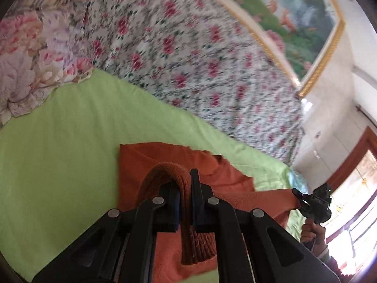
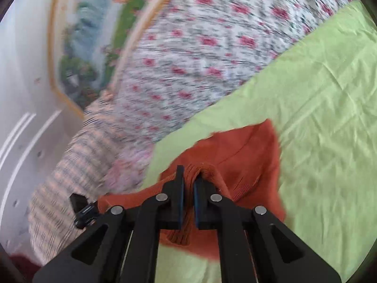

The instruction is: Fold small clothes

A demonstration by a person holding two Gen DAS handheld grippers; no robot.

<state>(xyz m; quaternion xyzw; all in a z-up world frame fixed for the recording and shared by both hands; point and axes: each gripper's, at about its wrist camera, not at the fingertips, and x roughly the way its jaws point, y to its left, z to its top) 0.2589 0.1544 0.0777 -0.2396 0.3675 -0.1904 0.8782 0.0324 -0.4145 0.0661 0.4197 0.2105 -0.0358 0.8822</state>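
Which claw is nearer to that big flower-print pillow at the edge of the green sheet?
Left. The left claw, clamped on the orange garment, has the pillow on its side of the bed. The right claw grips the garment's far end, toward the window.

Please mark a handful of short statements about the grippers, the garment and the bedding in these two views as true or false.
1. Both grippers are shut on the orange garment. True: the left gripper and the right gripper each pinch a ribbed edge of it.
2. The garment lies over a blue sheet. False: the sheet under it is light green.
3. A rose-patterned cover lies beyond the green sheet. True.
4. The left gripper's fingers are spread wide with nothing between them. False: they clamp a ribbed band.
5. The right gripper shows in the left wrist view. True: it appears at the right edge, holding the garment's far end.
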